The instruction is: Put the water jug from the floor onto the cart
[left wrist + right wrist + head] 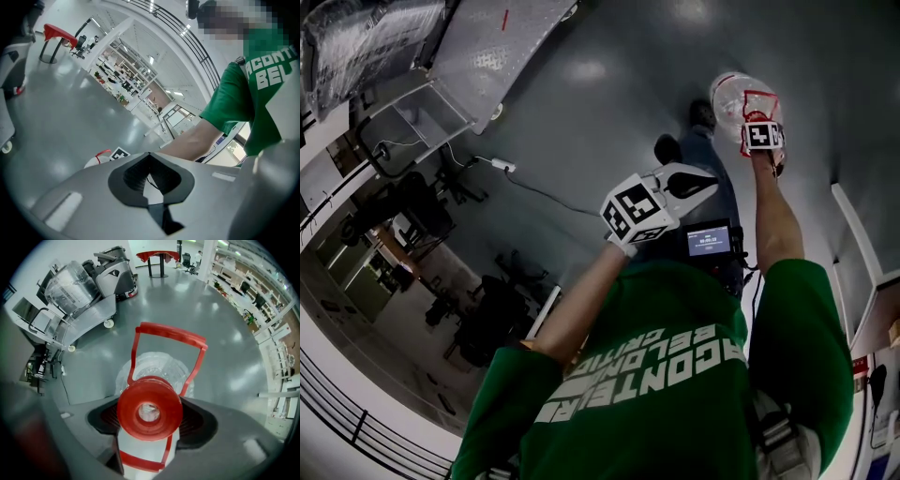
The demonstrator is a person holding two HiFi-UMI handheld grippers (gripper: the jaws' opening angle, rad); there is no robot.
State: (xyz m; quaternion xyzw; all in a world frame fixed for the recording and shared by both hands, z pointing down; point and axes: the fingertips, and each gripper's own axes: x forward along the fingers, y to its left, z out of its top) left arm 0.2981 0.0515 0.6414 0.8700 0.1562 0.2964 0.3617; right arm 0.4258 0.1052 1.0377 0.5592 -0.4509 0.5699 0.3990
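Fingers (pixel 104 420) of the right gripper (pixel 151 420) clamp the red cap (pixel 149 399) of the water jug (pixel 154 363), which stands upright on the grey floor (pixel 225 324) directly beneath the downward-pointing tool, its red handle (pixel 171 333) showing beyond the cap. At the person's other hand, the left gripper (pixel 149 155) has its jaws together with nothing between them. A metal cart (pixel 89 310) bearing another clear jug (pixel 70 282) stands well apart.

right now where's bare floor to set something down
The open floor between the cart and the water jug is free. It is crowded at left, by the cable and chairs.
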